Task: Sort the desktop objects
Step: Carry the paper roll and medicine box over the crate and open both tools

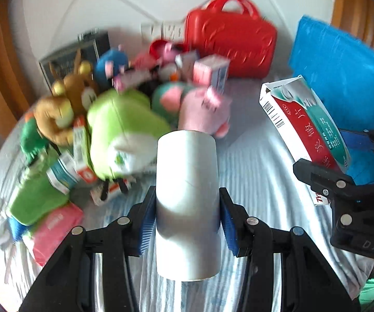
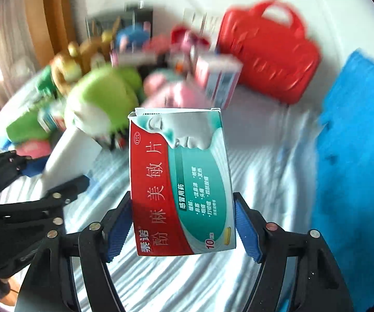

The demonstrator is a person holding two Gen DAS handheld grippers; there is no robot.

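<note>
My left gripper is shut on a white cylindrical roll and holds it above the striped cloth. My right gripper is shut on a red, teal and white medicine box, held upright in the air. The same box shows at the right of the left wrist view, in the right gripper. The roll and the left gripper show at the left of the right wrist view. A blurred pile of plush toys and small boxes lies beyond both.
A red handled case stands at the back against the white wall. A blue cloth lies at the right. A pink box and green plush lie at the left. A striped white cloth covers the surface.
</note>
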